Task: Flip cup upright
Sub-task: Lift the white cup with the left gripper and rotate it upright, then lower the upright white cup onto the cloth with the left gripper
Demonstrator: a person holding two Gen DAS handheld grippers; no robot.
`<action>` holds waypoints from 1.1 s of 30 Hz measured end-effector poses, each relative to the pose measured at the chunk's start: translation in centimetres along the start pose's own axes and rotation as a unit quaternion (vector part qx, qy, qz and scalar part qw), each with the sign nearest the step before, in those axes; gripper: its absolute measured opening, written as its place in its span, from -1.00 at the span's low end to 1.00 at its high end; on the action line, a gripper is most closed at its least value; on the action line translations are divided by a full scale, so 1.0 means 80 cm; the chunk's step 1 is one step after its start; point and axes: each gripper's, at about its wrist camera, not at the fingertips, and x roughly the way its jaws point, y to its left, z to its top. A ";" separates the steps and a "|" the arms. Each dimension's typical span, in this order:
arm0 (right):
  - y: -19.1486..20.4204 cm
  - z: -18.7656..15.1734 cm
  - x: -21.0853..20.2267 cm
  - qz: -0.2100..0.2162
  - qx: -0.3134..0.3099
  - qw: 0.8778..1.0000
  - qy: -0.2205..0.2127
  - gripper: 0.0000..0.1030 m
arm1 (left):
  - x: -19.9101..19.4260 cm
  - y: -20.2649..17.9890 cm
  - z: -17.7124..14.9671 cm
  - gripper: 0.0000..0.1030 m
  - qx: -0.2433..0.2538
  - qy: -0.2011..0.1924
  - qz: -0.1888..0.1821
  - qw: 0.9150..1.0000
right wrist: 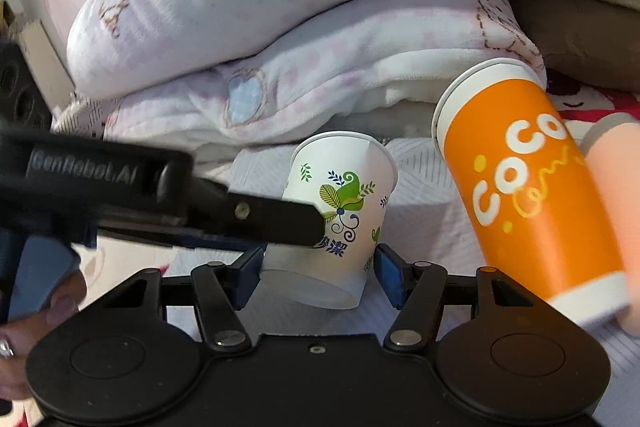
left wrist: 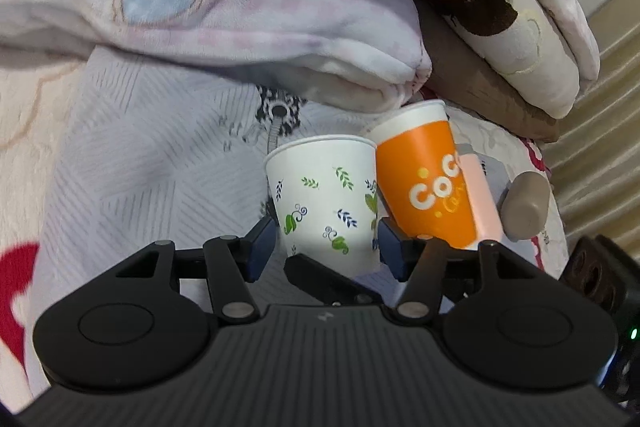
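A white paper cup with green leaf print (left wrist: 326,201) (right wrist: 340,215) stands mouth up, a little tilted, on the bed sheet. My left gripper (left wrist: 326,247) has its blue pads on both sides of the cup's lower part, touching or nearly touching it. My right gripper (right wrist: 318,273) also has its pads on either side of the cup's base with small gaps showing. The left gripper's black body (right wrist: 160,203) crosses the right wrist view from the left and reaches the cup.
A tall orange cup (left wrist: 428,187) (right wrist: 532,195) leans right of the white cup against a pink bottle (left wrist: 480,195) (right wrist: 616,207). Folded pink-white blankets (left wrist: 248,19) (right wrist: 300,27) pile up behind. A patterned sheet (left wrist: 140,155) covers the bed.
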 end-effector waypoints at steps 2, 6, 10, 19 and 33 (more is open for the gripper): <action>0.004 -0.005 -0.009 -0.009 -0.008 1.000 0.007 0.28 | 0.001 -0.002 -0.007 0.08 -0.017 0.018 -0.010 1.000; 0.009 -0.013 -0.029 -0.018 -0.021 0.999 0.022 0.29 | 0.000 -0.007 -0.022 0.10 -0.038 0.042 -0.015 0.998; 0.019 -0.017 -0.050 -0.030 -0.052 0.998 0.037 0.28 | -0.015 -0.017 -0.037 0.10 -0.047 0.046 -0.022 0.998; 0.023 -0.040 -0.117 -0.028 -0.100 0.991 0.087 0.29 | -0.046 -0.057 -0.068 0.12 -0.039 0.059 -0.050 0.996; -0.055 -0.076 -0.188 -0.030 -0.032 0.989 0.143 0.29 | -0.021 -0.112 -0.116 0.12 -0.038 0.099 -0.082 0.991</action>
